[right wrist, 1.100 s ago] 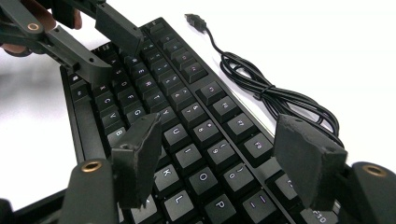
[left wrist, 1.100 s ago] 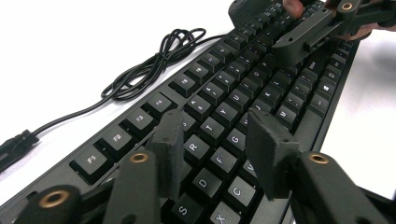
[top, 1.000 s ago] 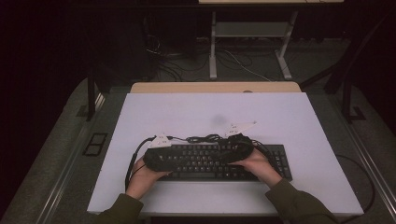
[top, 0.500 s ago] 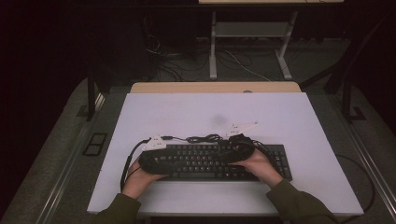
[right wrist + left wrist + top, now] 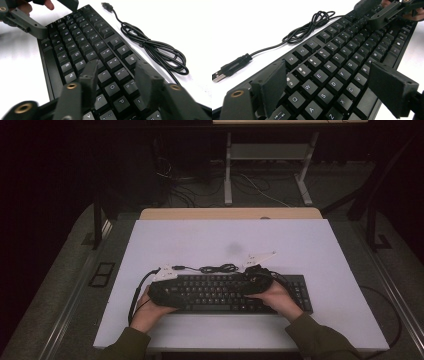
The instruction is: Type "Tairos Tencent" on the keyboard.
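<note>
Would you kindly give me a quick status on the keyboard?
Left hand-held gripper open, jaws just widening over keyboard. Right hand-held gripper open, jaws narrowing. Coiled cable behind, clear.

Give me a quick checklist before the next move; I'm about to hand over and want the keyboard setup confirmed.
1. Keyboard flat on the white table: ok.
2. Left gripper jaws spread wide over the letter keys, having just been opening, pads not pressing: ok.
3. Right gripper jaws, which have just been closing, hang over the right-hand keys; whether a pad touches a key: cannot tell.
4. Coiled cable clear of both grippers, behind the keyboard: ok.
5. USB plug lying loose on the table, unplugged: ok.
</note>
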The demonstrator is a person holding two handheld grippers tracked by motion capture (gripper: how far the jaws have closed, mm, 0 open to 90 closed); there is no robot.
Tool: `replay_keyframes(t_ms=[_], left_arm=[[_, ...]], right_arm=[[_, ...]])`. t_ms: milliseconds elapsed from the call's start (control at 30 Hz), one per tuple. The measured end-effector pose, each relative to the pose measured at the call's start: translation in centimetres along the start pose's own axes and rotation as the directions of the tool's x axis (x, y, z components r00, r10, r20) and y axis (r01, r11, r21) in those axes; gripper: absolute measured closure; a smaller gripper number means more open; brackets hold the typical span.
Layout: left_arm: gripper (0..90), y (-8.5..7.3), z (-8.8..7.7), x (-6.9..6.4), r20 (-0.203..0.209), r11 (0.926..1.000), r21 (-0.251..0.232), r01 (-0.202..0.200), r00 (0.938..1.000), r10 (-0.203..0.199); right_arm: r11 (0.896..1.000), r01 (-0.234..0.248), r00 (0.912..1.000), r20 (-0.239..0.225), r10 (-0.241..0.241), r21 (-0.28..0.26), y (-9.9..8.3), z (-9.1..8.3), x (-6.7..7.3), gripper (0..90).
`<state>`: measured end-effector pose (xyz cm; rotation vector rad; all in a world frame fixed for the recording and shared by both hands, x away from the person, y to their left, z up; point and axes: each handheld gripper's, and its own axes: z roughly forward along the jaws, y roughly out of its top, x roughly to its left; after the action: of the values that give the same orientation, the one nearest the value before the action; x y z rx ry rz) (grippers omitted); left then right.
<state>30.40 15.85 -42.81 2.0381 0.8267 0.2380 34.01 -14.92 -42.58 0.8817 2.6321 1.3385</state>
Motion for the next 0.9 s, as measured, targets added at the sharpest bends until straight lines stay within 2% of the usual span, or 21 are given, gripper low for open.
replay_keyframes(t_ms=[267, 467, 567, 900], left_arm=[[12.2, -0.03, -0.05, 0.02, -0.010, 1.0000, 0.001, 0.000, 1.0000, 0.000], [7.8, -0.04, -0.04, 0.04, -0.021, 1.0000, 0.001, 0.001, 0.9998, -0.001], [6.4, -0.06, 0.01, 0.07, -0.022, 1.0000, 0.003, 0.001, 0.9998, -0.001], [3.2, -0.09, 0.02, 0.10, -0.027, 1.0000, 0.001, 0.001, 0.9996, -0.001]], right_arm=[[1.000, 0.022, 0.9998, 0.004, -0.022, 0.014, -0.08, -0.03, 0.04, 76.1], [0.999, 0.031, 0.9995, 0.006, -0.031, 0.033, -0.15, 0.08, -0.02, 85.7], [0.999, 0.035, 0.9994, 0.003, -0.035, 0.041, -0.19, 0.17, -0.08, 88.6], [0.997, 0.041, 0.9992, -0.006, -0.040, 0.060, -0.28, 0.44, 0.00, 89.1]])
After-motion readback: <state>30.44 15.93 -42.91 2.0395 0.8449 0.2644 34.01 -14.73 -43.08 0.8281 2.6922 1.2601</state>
